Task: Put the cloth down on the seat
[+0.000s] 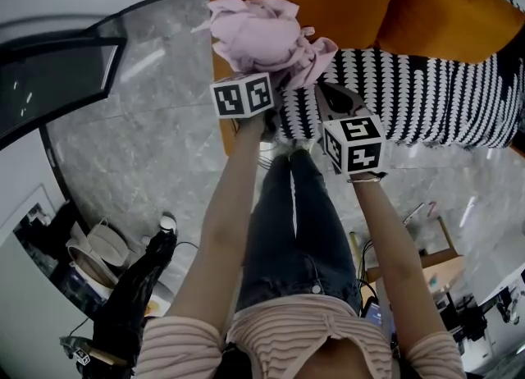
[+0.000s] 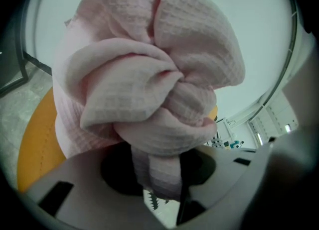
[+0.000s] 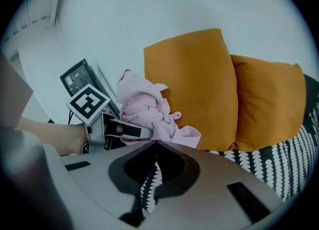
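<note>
Left gripper view is nearly all cloth [image 2: 149,74]: pale pink, waffle-woven, balled up in fat folds, with one narrow fold dropping between the jaws of my left gripper [image 2: 157,167], and those jaws are pinching it. From the right gripper view the bundle rides at the tip of that gripper, up in front of the near orange cushion [image 3: 192,84]. Its lowest flap hangs down to the black-and-white patterned seat [image 3: 279,169]; whether it touches, I can't tell. A second orange cushion [image 3: 266,102] leans just beside the first. My right gripper [image 3: 157,144] is close on the right, over the seat, its jaws pressed together with nothing in them. Head view puts the bundle at the seat's left end, grey marble floor [image 1: 139,139] below.
</note>
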